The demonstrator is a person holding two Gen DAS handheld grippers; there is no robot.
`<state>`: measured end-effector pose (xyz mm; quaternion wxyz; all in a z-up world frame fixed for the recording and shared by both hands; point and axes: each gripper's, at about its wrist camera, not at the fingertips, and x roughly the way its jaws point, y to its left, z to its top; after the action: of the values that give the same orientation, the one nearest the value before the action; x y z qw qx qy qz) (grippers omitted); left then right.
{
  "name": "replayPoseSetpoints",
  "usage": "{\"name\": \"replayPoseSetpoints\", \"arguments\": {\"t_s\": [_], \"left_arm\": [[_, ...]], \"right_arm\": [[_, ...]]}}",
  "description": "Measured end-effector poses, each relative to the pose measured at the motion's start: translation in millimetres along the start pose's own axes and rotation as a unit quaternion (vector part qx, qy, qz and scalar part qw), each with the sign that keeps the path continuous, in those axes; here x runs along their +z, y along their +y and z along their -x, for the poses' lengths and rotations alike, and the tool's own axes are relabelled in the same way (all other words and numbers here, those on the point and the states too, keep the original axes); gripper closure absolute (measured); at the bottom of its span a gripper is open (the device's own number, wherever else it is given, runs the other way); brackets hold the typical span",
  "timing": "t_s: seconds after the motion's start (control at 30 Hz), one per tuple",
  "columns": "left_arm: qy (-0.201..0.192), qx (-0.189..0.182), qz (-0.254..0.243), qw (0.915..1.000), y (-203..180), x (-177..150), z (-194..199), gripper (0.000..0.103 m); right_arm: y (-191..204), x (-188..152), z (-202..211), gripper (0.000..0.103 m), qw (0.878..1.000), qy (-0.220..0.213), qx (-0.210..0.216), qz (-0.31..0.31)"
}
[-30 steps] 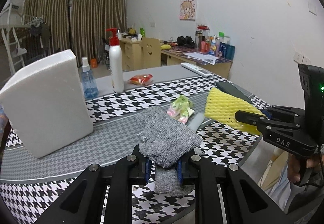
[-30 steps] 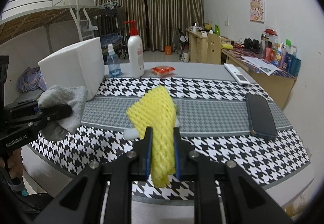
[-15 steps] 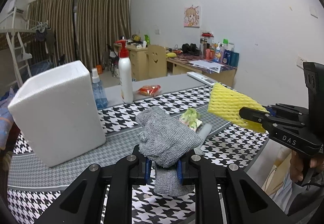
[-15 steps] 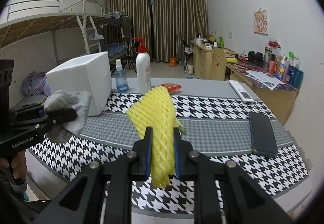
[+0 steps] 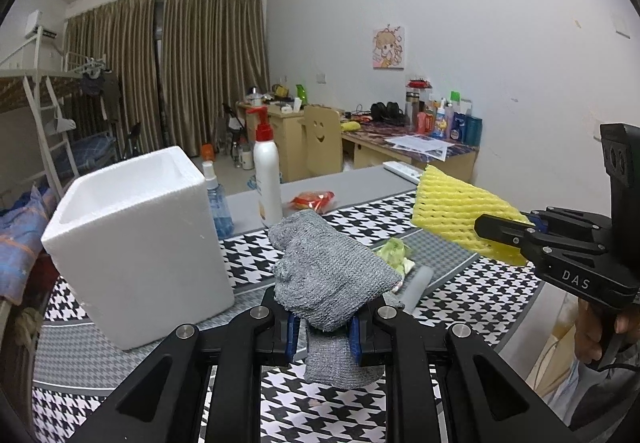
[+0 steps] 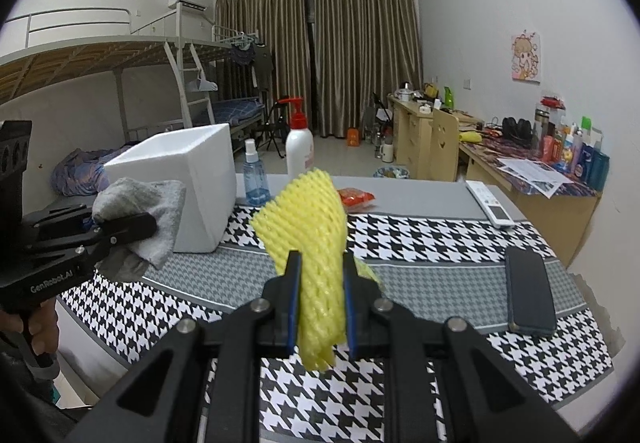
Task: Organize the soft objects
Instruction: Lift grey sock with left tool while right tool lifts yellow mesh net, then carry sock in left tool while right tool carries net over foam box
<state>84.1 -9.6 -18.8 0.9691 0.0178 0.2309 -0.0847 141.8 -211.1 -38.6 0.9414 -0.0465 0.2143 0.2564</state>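
1. The left gripper [image 5: 323, 327] has its fingers clamped on a gray knit cloth [image 5: 326, 275], held above the counter [image 5: 460, 307].
2. The right gripper [image 6: 320, 297] pinches a yellow foam net [image 6: 310, 219].
3. Both sit higher than 1 second ago; the white foam box [image 5: 136, 243] now shows its open top.

green packet [image 5: 394, 255] half hidden behind grey cloth [image 5: 328, 275], bottle labels [image 6: 576, 155] too small to read

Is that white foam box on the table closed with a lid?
No, the white foam box stands open at the top, its hollow inside showing.
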Motion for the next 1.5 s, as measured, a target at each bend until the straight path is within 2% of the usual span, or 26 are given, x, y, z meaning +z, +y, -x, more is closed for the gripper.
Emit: {"name": "replayPoseSetpoints", "arguments": {"t_s": [0.67, 1.17, 1.5], "left_arm": [[-0.044, 0.032, -0.003, 0.9985, 17, 24, 17, 0.083], [-0.061, 0.047, 0.002, 0.9970, 27, 37, 22, 0.083], [-0.075, 0.080, 0.021, 0.9937, 37, 40, 28, 0.083]], "right_arm": [[4, 27, -3, 0.081, 0.999, -0.037, 0.022, -0.005], [10, 46, -6, 0.081, 0.998, -0.055, 0.032, -0.004], [16, 56, -11, 0.081, 0.997, -0.059, 0.046, -0.002]]}}
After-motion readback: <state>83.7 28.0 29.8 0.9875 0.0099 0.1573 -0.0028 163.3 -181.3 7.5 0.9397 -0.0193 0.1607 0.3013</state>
